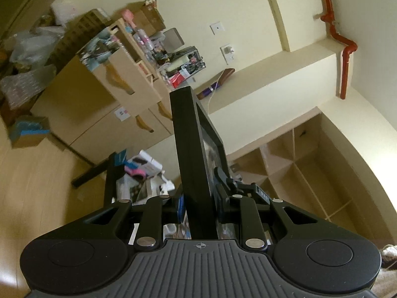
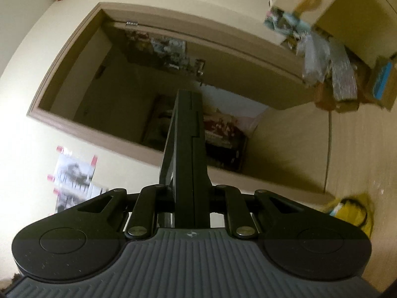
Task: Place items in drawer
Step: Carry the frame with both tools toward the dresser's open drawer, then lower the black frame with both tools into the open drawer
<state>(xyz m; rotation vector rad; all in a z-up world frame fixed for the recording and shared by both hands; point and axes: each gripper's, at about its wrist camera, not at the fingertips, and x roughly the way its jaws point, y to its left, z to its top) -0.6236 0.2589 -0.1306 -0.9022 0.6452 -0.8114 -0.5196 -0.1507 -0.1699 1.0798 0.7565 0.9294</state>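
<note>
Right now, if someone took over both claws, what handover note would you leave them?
Left claw: shut on a black picture frame, held edge-on and raised.
Right claw: shut on a black panel-like object; whether it is the same frame cannot be told.
Drawers: wooden drawer unit across the room; one upper drawer looks pulled out.
Done: item lifted.
Left: carry it over, place it in the drawer, release.

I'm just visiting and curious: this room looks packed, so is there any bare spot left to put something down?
Yes. The wood floor in front of the cabinet is bare, and the cubby shelves look empty. The cabinet top is crowded with clutter, and boxes pile up beside the left gripper.
</note>
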